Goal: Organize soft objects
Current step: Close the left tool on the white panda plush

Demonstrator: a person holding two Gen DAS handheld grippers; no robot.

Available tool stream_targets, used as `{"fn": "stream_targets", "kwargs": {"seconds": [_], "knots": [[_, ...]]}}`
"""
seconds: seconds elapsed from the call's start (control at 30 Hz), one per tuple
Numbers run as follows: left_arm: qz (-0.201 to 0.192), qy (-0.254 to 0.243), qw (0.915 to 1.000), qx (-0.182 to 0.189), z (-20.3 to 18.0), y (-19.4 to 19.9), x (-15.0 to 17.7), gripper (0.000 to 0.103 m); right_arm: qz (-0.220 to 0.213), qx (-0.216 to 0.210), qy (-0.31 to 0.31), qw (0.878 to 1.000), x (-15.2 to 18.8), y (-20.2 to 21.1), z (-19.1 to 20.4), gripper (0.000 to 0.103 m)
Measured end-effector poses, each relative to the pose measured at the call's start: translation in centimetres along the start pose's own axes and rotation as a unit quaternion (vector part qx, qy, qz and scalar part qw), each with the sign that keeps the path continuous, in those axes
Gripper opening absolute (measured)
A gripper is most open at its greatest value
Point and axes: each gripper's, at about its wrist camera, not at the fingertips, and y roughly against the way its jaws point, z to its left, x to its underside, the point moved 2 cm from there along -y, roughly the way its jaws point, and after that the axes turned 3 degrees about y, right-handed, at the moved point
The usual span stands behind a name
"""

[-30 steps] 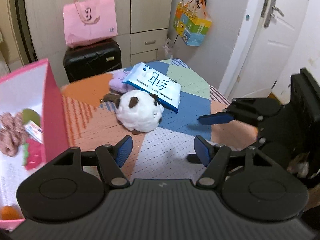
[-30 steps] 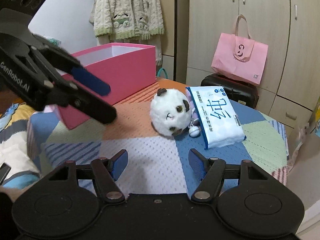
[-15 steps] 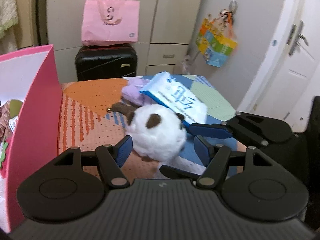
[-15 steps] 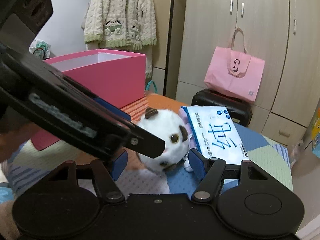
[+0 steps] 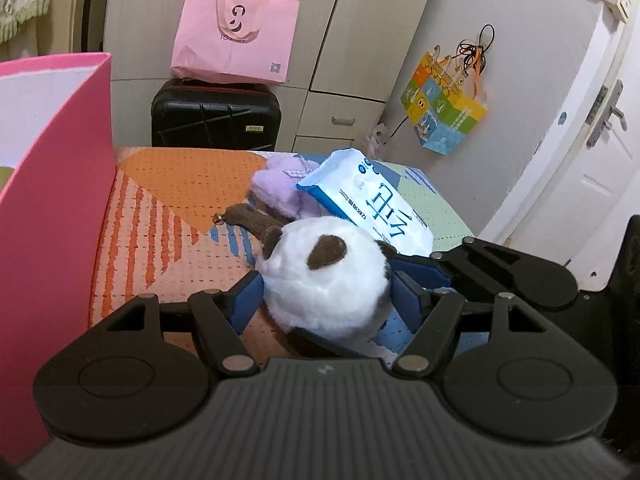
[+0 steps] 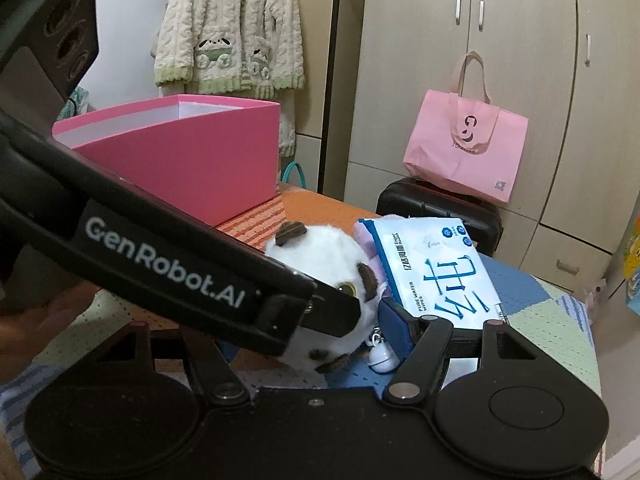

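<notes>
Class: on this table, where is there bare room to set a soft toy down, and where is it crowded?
Free: the orange cloth between pink box and white plush. Crowded: the far side, where plush, wipes pack and purple toy bunch together.

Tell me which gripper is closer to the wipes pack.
Right. The right gripper has one finger right beside the near edge of the wipes pack. The left gripper, jaws opening, straddles the plush, which lies between it and the pack.

A home bedroom: wardrobe [image 6: 500,80], hanging cardigan [image 6: 228,28], suitcase [image 5: 214,120].
</notes>
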Motion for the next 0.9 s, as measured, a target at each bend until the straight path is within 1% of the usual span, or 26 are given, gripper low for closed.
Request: {"fn": "stream_targets", "kwargs": {"seconds": [0.1, 0.17, 0.23, 0.4, 0.7, 0.9], "knots": [[-0.002, -0.004, 1.0000, -0.001, -0.1, -0.1, 0.1, 0.068, 0.000, 0.000, -0.005, 1.000, -0.1, -0.5, -0.2, 0.072], [0.011, -0.007, 0.9999, -0.002, -0.3, -0.2, 0.2, 0.063, 0.007, -0.006, -0.008, 1.000, -0.1, -0.7, -0.3, 0.068], [0.013, -0.018, 0.9997, -0.009, -0.8, 0.0, 0.2, 0.061, 0.007, -0.010, -0.014, 1.000, -0.1, -0.5, -0.5, 0.066], [0.019, -0.021, 0.9995, -0.012, -1.0, 0.3, 0.3, 0.060, 0.007, -0.009, -0.029, 1.000, 0.2, -0.1, -0.4, 0.065], [0.024, -0.023, 0.9994, -0.009, -1.5, 2.0, 1.4, 0.060, 0.011, -0.013, -0.061, 0.998, 0.4, 1.2, 0.5, 0.065], [0.027, -0.028, 0.9993, -0.003, -2.1, 3.7, 2.5, 0.060, 0.011, -0.028, -0.085, 0.996, 0.9, 2.7, 1.3, 0.065]]}}
